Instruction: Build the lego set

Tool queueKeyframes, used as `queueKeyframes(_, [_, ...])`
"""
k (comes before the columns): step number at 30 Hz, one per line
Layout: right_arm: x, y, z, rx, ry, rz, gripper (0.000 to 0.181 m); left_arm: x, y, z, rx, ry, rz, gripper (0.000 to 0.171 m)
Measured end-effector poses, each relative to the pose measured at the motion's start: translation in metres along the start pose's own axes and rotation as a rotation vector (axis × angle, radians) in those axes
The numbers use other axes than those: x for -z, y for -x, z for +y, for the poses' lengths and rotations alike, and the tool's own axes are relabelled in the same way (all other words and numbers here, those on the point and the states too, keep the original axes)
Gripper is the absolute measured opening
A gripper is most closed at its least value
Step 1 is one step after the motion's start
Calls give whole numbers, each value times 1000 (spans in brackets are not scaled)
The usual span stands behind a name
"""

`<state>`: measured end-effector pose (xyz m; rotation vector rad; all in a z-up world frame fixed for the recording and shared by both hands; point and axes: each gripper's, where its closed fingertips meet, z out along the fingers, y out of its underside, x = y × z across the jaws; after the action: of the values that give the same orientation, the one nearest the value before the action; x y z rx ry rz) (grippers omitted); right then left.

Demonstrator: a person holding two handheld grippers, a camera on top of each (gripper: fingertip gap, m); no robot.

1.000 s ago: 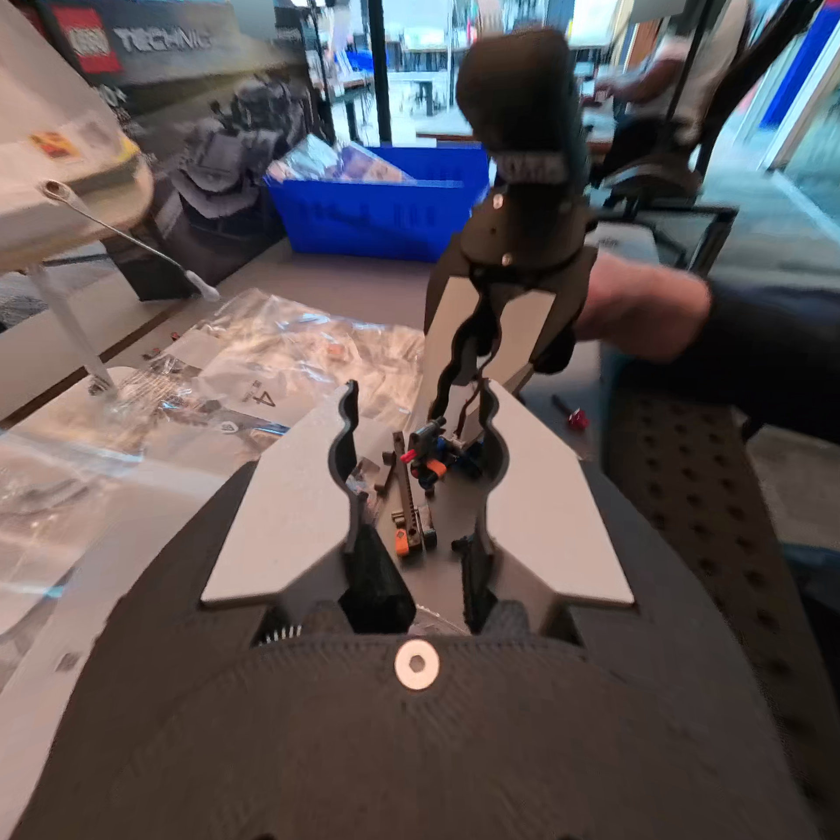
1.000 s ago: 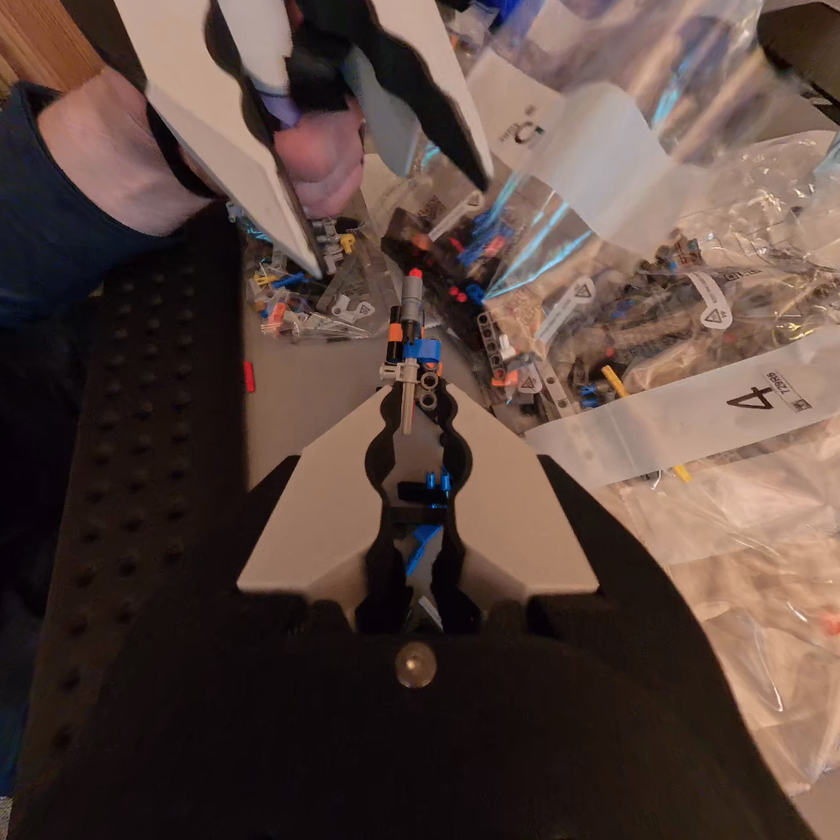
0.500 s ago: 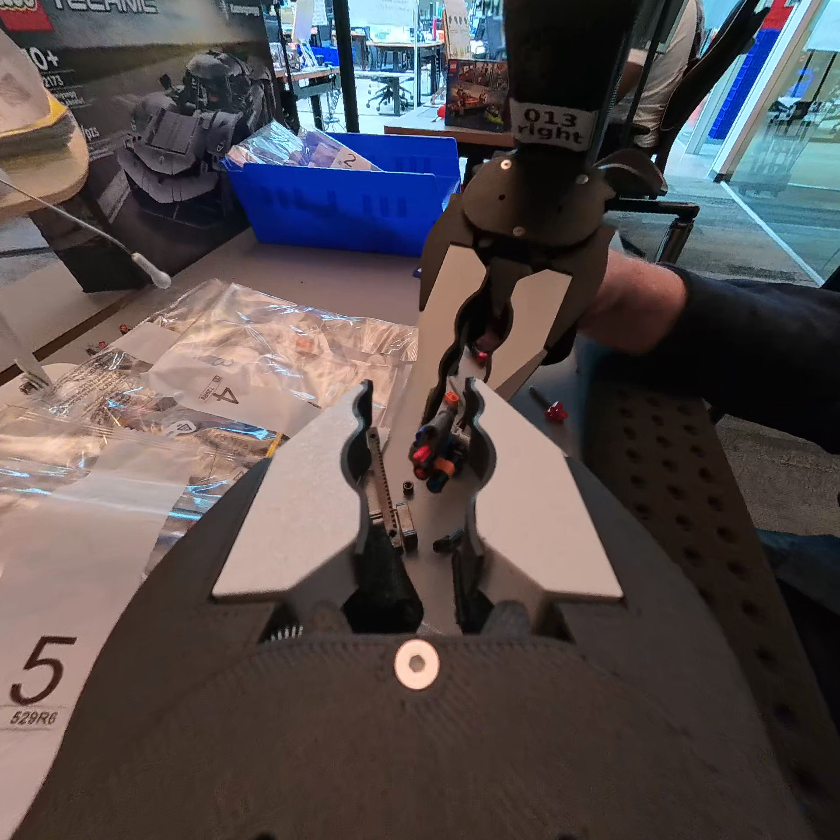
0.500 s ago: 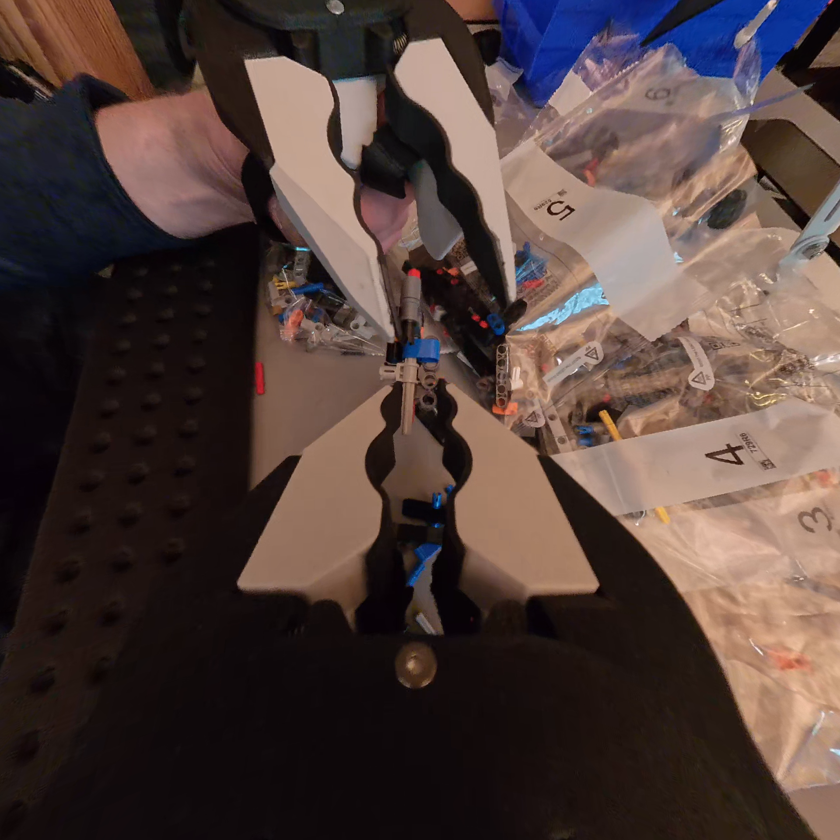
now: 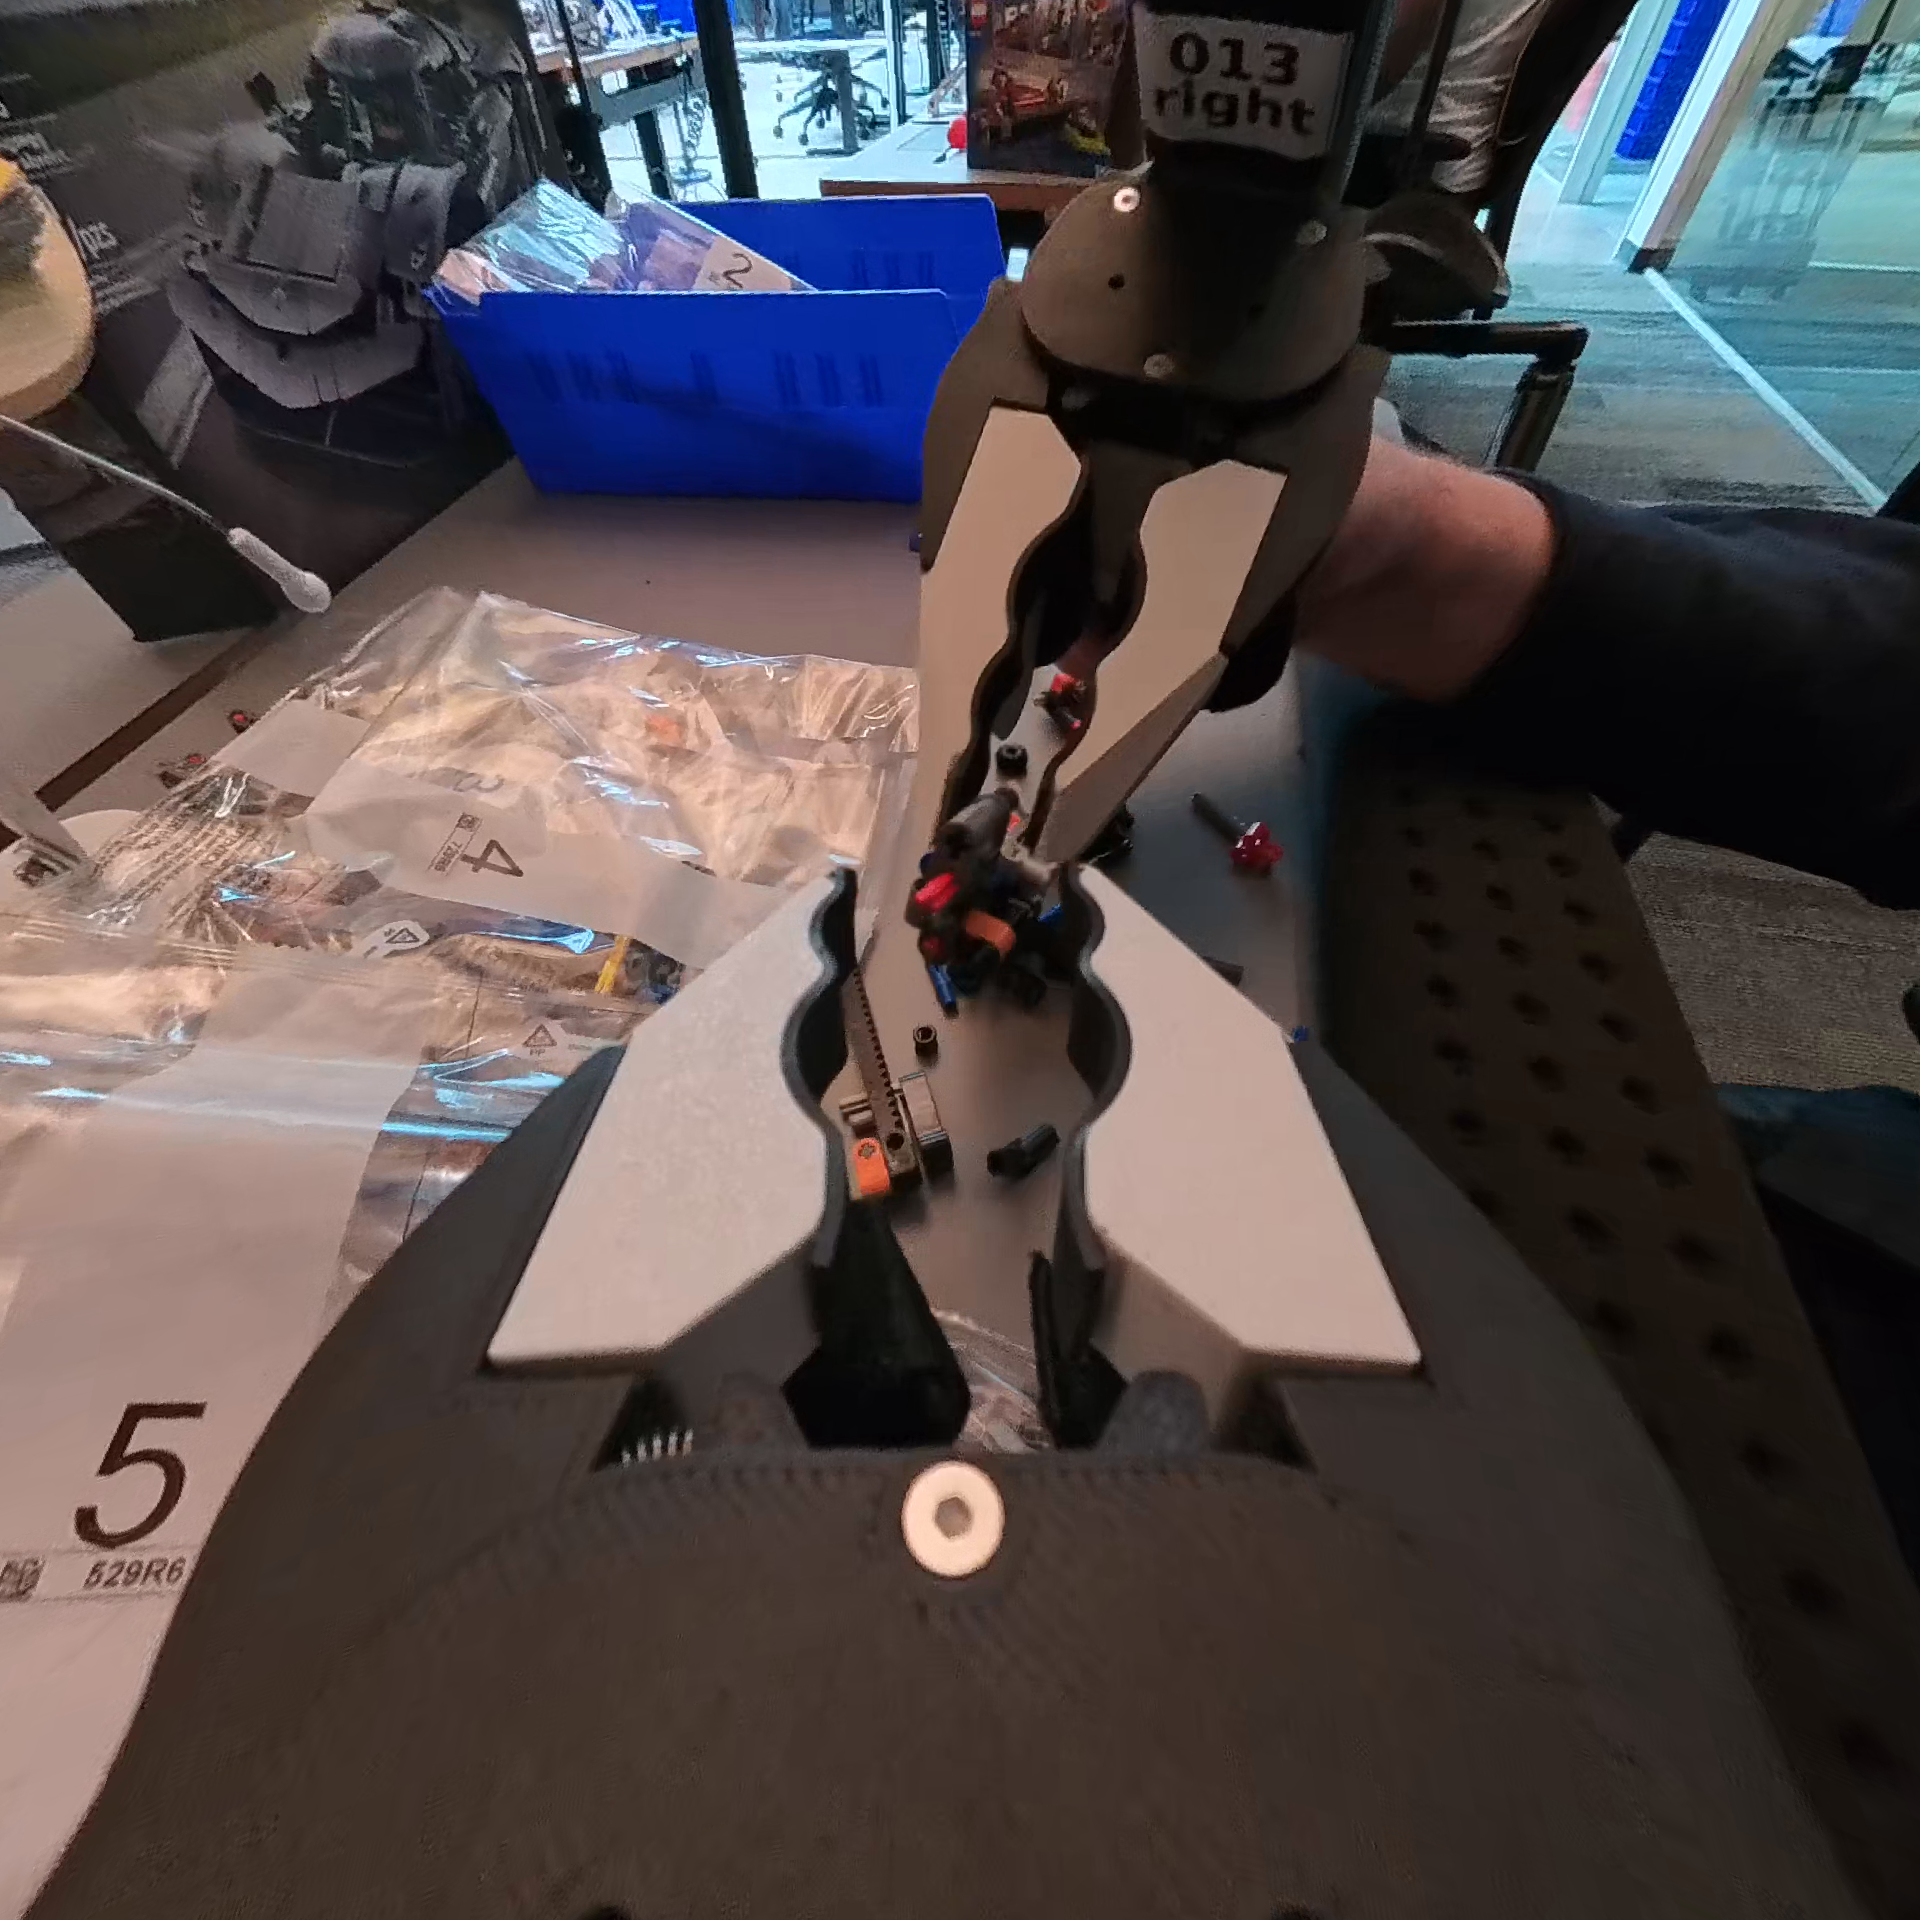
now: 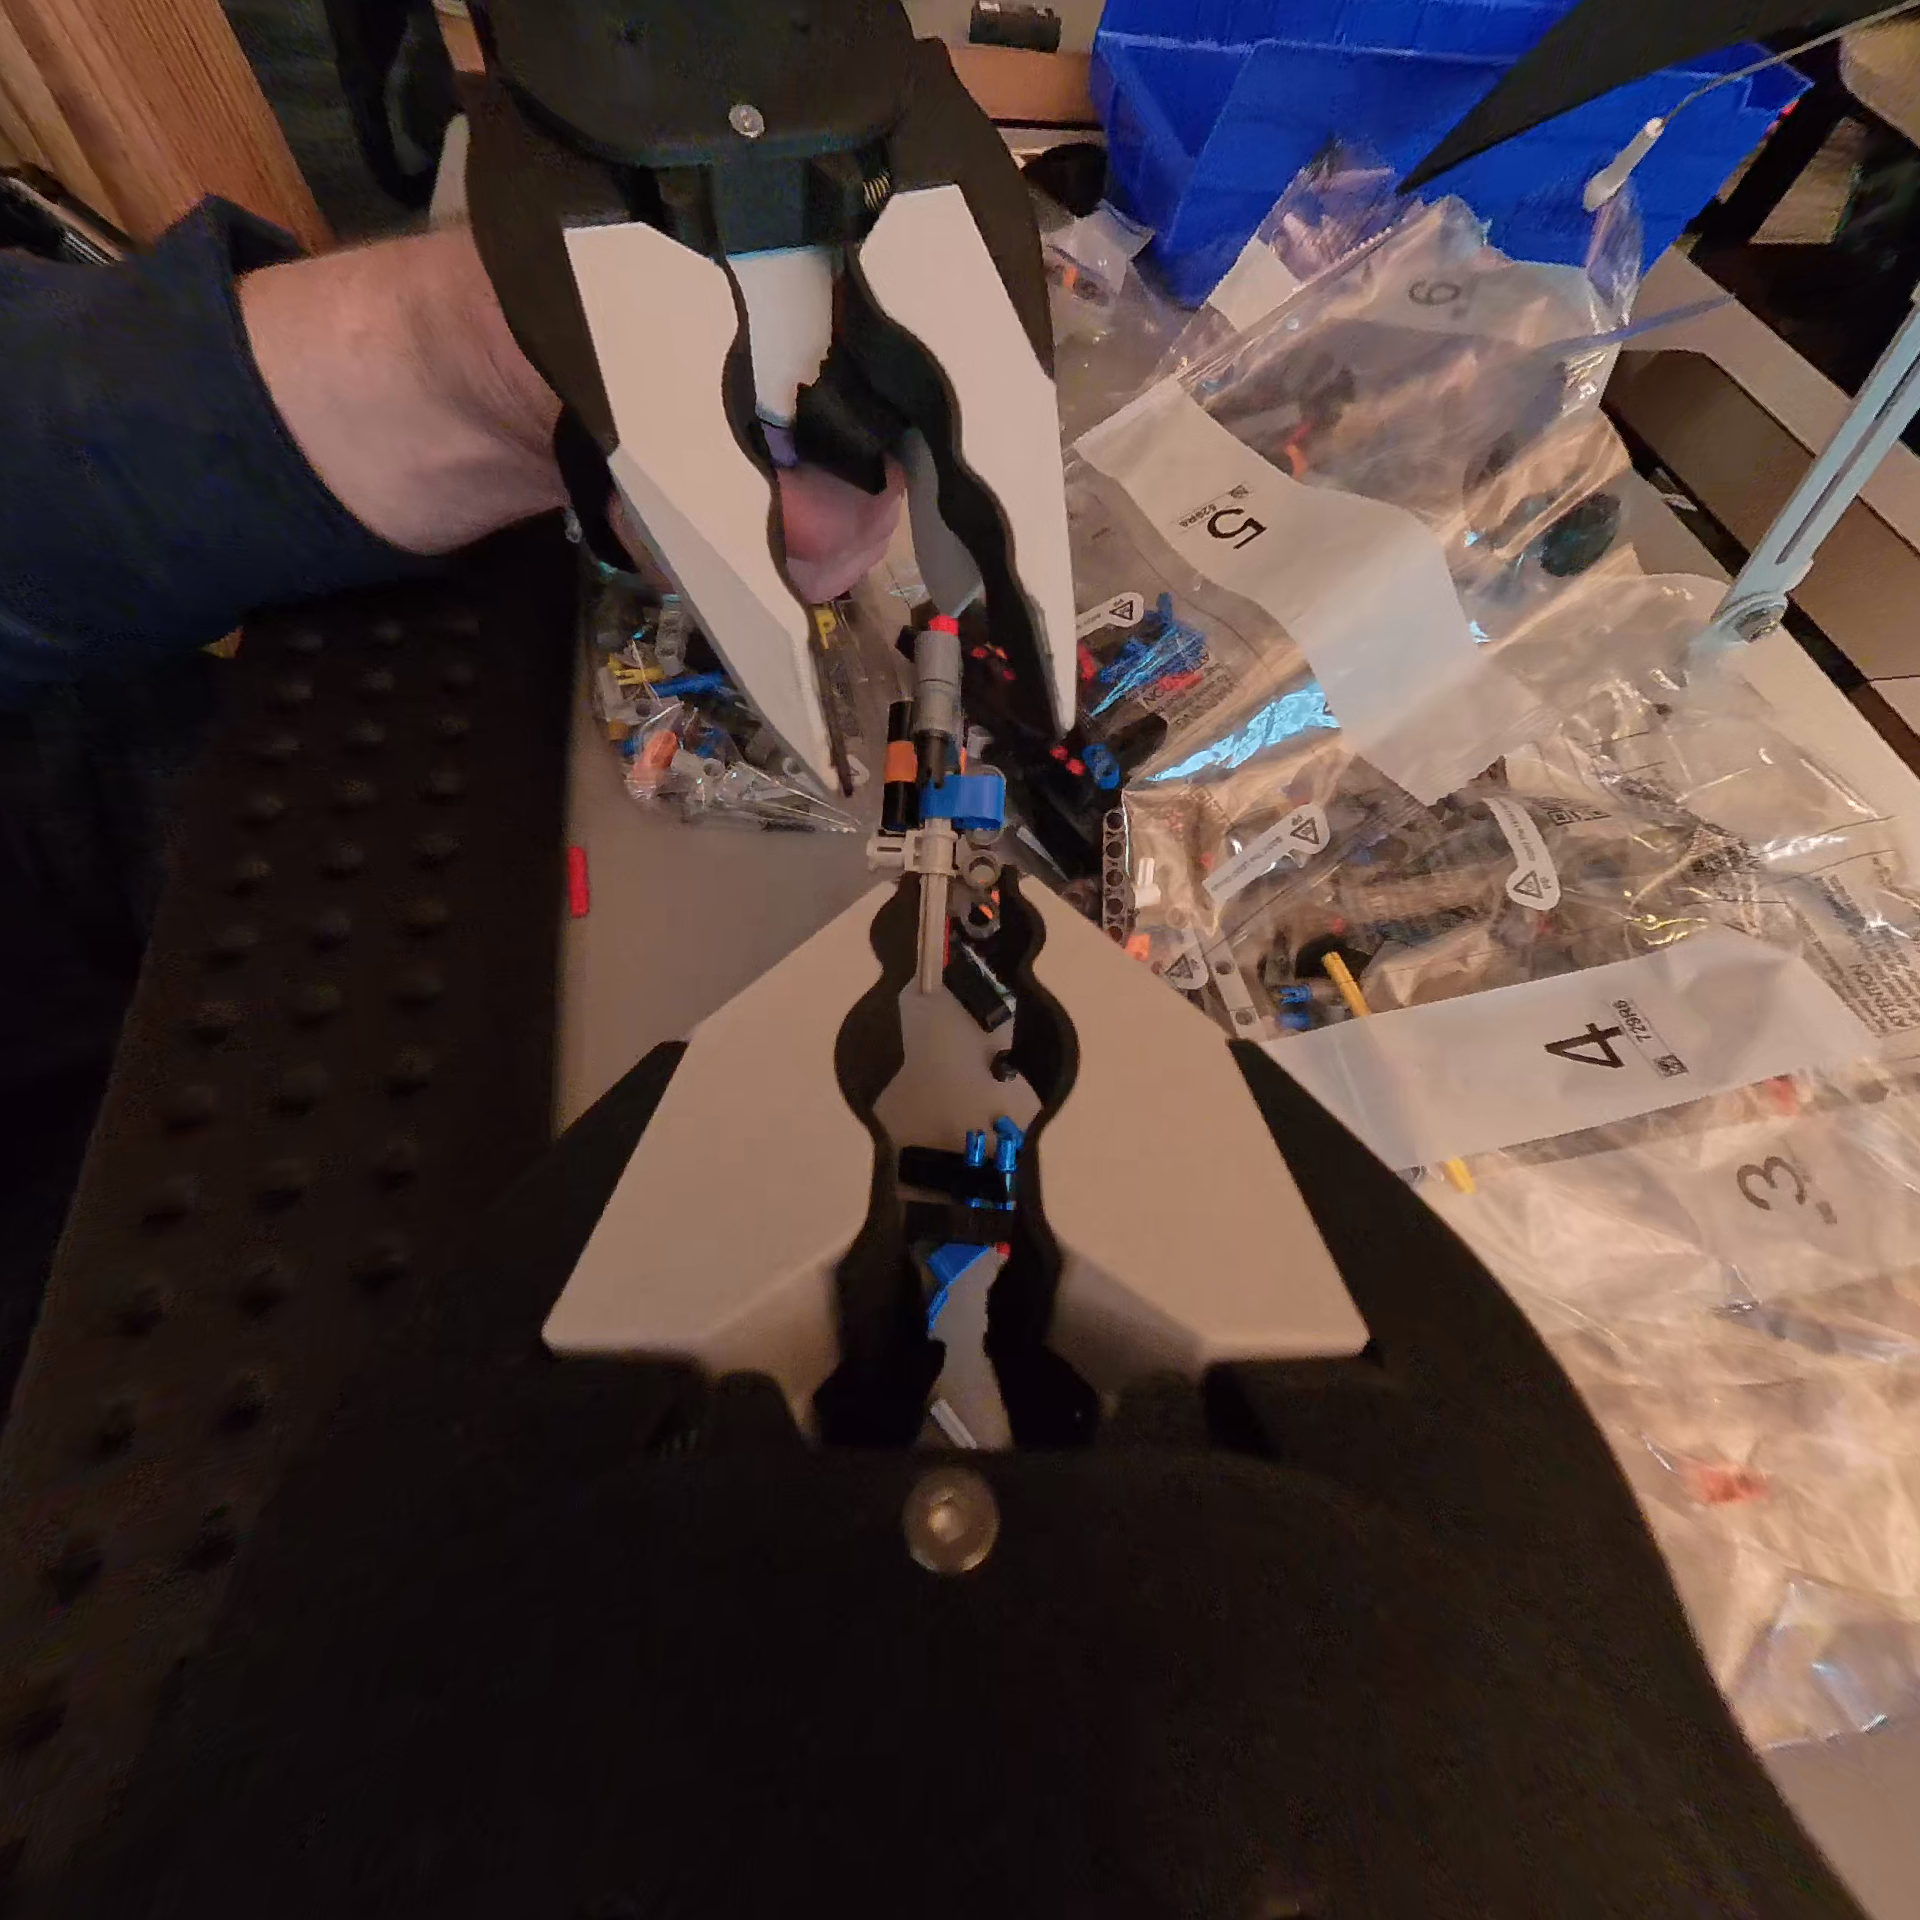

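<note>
office/lab | glass partitions | rolling chairs | desks

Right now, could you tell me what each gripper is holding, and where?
The right gripper pinches the small lego assembly by its grey axle. The left gripper is open and holds nothing.

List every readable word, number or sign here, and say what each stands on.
Writing not quoted; these bear it:
White tag on the right gripper: printed, legible.
White strips on clear bags: large print, small codes.
Dark set box: print blurred.
Bag warning print: too small.
</note>
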<state>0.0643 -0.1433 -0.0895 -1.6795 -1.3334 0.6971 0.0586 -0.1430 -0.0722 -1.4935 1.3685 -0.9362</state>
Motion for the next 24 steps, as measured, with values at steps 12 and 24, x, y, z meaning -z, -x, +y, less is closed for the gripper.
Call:
queueKeyframes(12, [4, 6, -8, 17, -39, -21, 12, 0, -7, -1, 8, -22, 49, 15])
queueKeyframes(24, [9, 8, -14, -8, -78, -49, 12, 4, -9, -3, 17, -28, 68, 14])
